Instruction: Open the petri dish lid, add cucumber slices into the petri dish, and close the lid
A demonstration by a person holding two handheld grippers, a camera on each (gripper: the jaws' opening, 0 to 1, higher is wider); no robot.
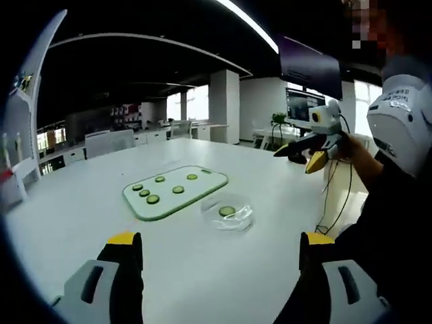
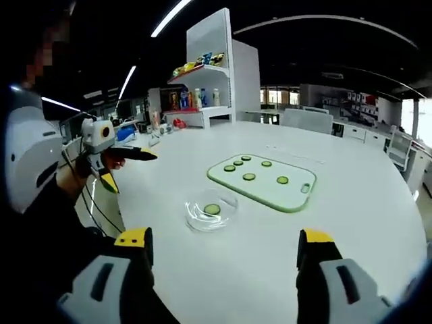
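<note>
A clear petri dish (image 1: 228, 213) (image 2: 210, 210) sits on the white table with one cucumber slice (image 1: 227, 211) (image 2: 212, 209) in it; I cannot tell whether its lid is on. Just beyond it lies a white, green-edged cutting board (image 1: 202, 182) (image 2: 263, 190) carrying several cucumber slices (image 1: 153, 199) (image 2: 249, 177). My left gripper (image 1: 219, 243) is open, held back from the dish with nothing between its jaws. It also appears raised at the left of the right gripper view (image 2: 125, 165). My right gripper (image 2: 223, 243) is open and empty too, and hovers off the table edge (image 1: 304, 156).
The round white table (image 1: 202, 277) (image 2: 351, 202) stretches wide around the board. A person's sleeve (image 1: 398, 223) borders the right of the left gripper view. A shelf with bottles (image 2: 199, 94) stands behind the table, and chairs (image 1: 108, 142) line the far side.
</note>
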